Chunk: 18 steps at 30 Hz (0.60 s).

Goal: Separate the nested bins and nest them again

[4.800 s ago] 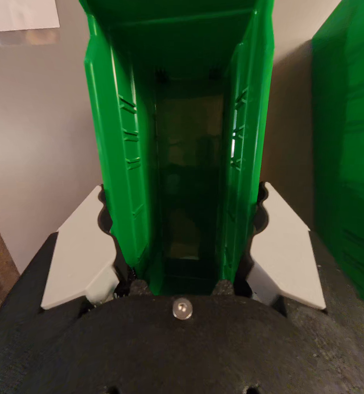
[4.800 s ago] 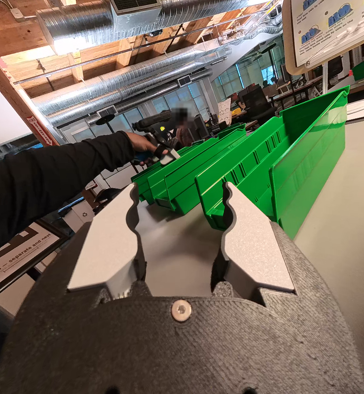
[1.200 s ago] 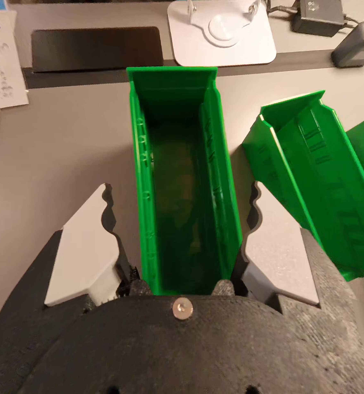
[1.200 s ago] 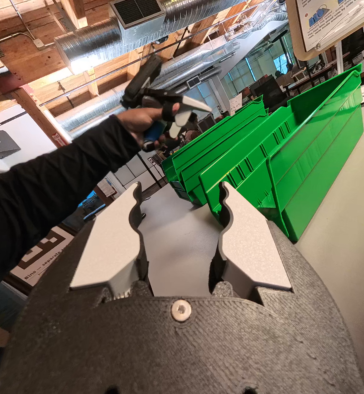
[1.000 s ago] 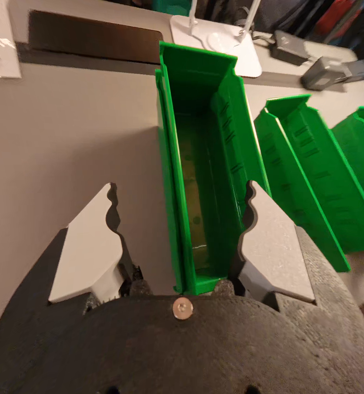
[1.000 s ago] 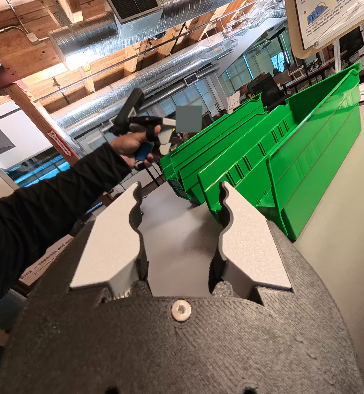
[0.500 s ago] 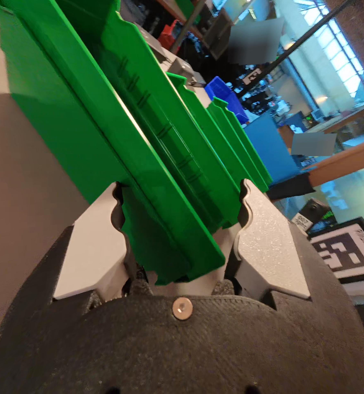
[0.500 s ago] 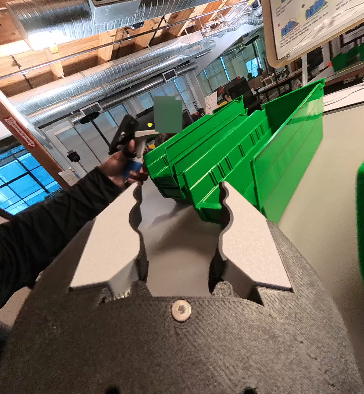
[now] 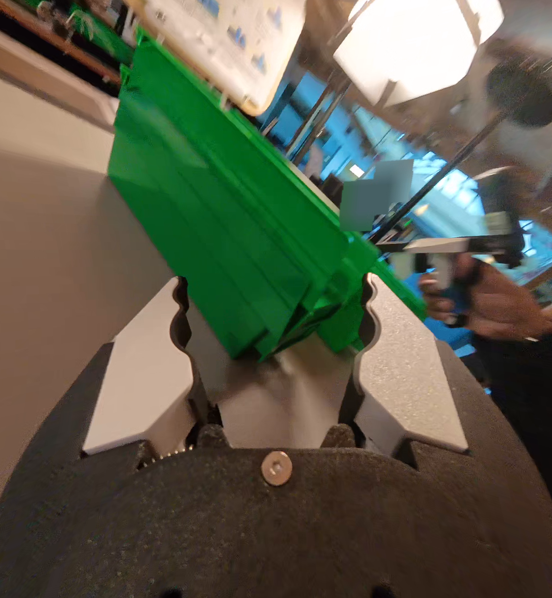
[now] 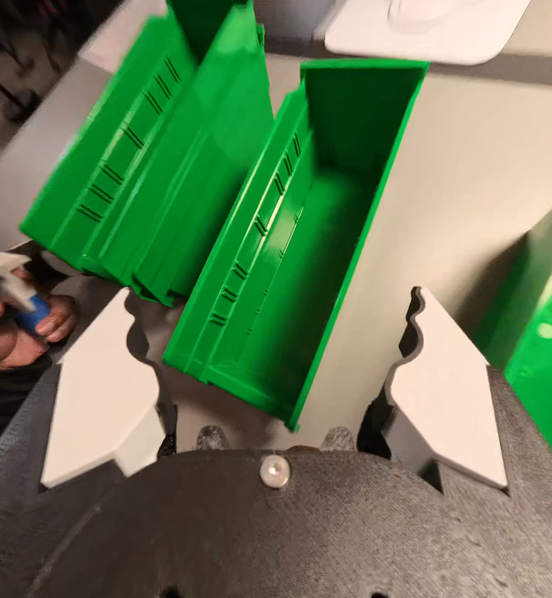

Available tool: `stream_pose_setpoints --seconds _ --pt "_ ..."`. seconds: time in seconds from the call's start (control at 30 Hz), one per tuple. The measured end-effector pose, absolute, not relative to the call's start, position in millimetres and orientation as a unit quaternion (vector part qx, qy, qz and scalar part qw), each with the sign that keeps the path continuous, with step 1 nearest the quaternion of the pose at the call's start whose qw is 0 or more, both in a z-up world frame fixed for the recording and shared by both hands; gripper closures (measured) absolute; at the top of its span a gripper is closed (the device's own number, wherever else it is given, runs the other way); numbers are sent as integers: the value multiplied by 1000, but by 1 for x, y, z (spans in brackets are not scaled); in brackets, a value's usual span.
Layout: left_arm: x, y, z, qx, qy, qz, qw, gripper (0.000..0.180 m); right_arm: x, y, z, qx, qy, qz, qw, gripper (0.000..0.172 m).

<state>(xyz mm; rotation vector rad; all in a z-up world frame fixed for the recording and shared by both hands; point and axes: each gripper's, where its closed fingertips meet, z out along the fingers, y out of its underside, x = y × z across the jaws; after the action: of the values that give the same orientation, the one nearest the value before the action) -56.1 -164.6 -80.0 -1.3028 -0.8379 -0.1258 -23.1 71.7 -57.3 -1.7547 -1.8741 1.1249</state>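
Observation:
Several long green bins point(image 9: 236, 226) lie side by side on the grey table point(image 9: 41, 259). My left gripper point(image 9: 273, 280) is open and empty, low over the table, just short of their near ends. My right gripper point(image 10: 273, 291) is wide open and empty, looking down into one open-topped green bin point(image 10: 300, 242) whose near end lies between its fingers without touching them. More green bins point(image 10: 138, 161) lie close together to the left of it. The left gripper point(image 10: 6, 275), in a hand, shows at the left edge. The right gripper point(image 9: 446, 246) shows at the right of the left wrist view.
Another green bin point(image 10: 543, 323) stands at the right edge of the right wrist view. A white flat lamp base point(image 10: 414, 26) sits at the table's back. A person's hand and dark sleeve point(image 9: 511, 323) are at the right. A board with pictures point(image 9: 229, 48) stands behind the bins.
My left gripper let go of the green bin it was around, drew back and dropped low. My right gripper tipped down from a low sideways look onto the bin and opened much wider.

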Motion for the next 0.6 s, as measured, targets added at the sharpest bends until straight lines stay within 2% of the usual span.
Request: stream_pose_setpoints --seconds 0.13,0.43,0.6 --pt "-58 -180 -69 -547 -382 -44 744 79 -52 62 -87 -641 -690 324 92 13" --pt "-59 -173 -76 -562 -385 -58 730 80 -66 65 -126 -655 -735 158 80 14" --pt "-54 -174 -71 -560 -371 -53 739 81 -67 66 -127 -664 -733 135 67 19"
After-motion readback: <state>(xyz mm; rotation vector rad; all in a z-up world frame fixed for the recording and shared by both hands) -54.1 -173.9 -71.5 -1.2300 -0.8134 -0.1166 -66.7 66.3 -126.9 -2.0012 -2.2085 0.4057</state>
